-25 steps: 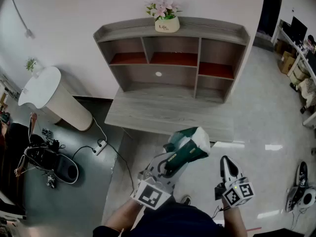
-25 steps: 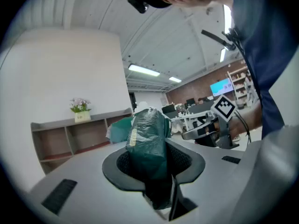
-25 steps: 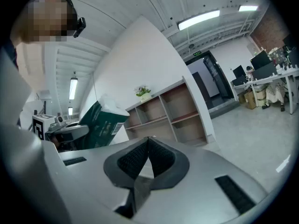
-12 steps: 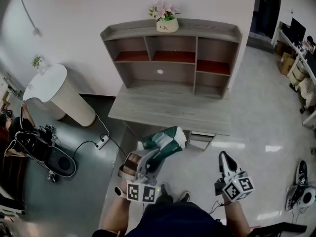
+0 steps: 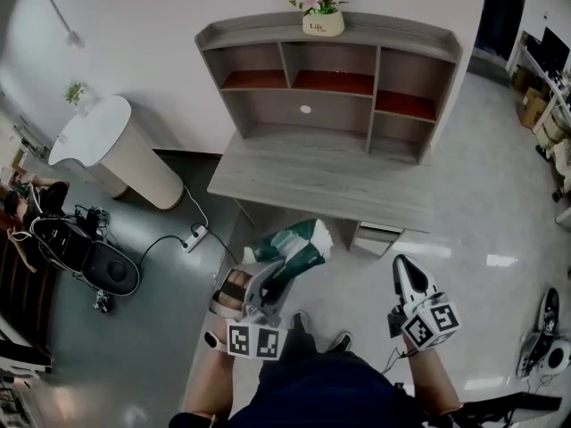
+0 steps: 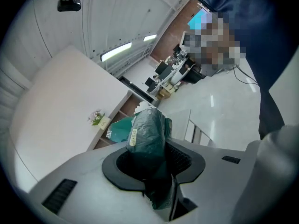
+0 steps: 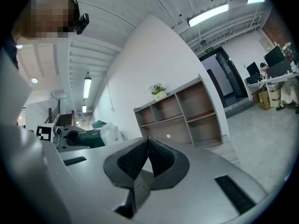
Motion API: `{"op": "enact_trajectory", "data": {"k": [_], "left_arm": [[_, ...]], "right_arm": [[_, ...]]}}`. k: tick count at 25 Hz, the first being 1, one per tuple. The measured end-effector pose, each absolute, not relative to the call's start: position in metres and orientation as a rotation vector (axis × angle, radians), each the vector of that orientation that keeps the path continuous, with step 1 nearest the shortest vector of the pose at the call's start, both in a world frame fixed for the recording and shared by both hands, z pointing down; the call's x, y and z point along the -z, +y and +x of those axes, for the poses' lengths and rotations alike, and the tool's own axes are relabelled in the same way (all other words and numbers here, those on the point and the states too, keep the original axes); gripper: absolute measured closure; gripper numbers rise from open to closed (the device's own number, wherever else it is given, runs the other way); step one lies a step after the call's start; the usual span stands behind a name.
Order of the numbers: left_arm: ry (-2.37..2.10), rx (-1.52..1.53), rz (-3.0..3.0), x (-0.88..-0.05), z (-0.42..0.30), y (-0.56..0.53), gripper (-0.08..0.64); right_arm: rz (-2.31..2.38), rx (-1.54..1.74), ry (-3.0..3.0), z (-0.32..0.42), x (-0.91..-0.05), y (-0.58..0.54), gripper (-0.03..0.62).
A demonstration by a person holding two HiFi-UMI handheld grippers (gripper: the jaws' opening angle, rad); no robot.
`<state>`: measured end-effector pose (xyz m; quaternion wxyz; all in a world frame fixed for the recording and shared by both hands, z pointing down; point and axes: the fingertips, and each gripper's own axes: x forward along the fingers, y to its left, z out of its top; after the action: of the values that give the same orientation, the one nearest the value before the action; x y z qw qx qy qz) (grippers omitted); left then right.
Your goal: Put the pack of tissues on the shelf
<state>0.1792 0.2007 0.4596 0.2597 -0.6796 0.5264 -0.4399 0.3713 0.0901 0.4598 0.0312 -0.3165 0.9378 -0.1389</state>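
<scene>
The pack of tissues (image 5: pixel 292 246), dark green plastic with a white end, hangs over the floor in front of the desk. My left gripper (image 5: pixel 273 277) is shut on its near end; in the left gripper view the pack (image 6: pixel 148 133) fills the jaws and points toward the shelf (image 6: pixel 122 117). The grey wooden shelf (image 5: pixel 332 83) with open compartments and red-brown boards stands on the desk (image 5: pixel 321 185) ahead. My right gripper (image 5: pixel 403 273) is lower right, its jaws shut with nothing between them (image 7: pixel 148 157). The right gripper view also shows the shelf (image 7: pixel 180 112) and the pack (image 7: pixel 88 138).
A flower pot (image 5: pixel 323 20) sits on the shelf's top. A white round-topped stand (image 5: pixel 103 141) is at the left, with a power strip (image 5: pixel 197 236) and cable on the floor beside it. A wheeled base (image 5: pixel 103 273) is far left, a small drawer unit (image 5: pixel 376 235) under the desk.
My left gripper with the pack has come down and to the left, closer to my body. The right gripper has barely moved. The view has shifted, so the shelf sits a little further right.
</scene>
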Motion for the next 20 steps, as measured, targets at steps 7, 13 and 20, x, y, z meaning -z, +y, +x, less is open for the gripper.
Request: {"op": "enact_trajectory", "data": {"k": [7, 13, 20], "left_arm": [[1.395, 1.222, -1.839, -0.474, 0.121, 0.177, 0.425], [1.345, 1.224, -1.83, -0.478, 0.055, 0.16, 0.425], [1.323, 1.185, -1.851, -0.482, -0.012, 0.141, 0.423]], "right_arm": [[-1.047, 0.373, 2.907, 0.332, -0.448, 0.075, 0.588], [-1.131, 0.355, 2.902, 0.274, -0.44, 0.059, 0.588], [-1.206, 0.29, 2.912, 0.213, -0.427, 0.048, 0.588]]}}
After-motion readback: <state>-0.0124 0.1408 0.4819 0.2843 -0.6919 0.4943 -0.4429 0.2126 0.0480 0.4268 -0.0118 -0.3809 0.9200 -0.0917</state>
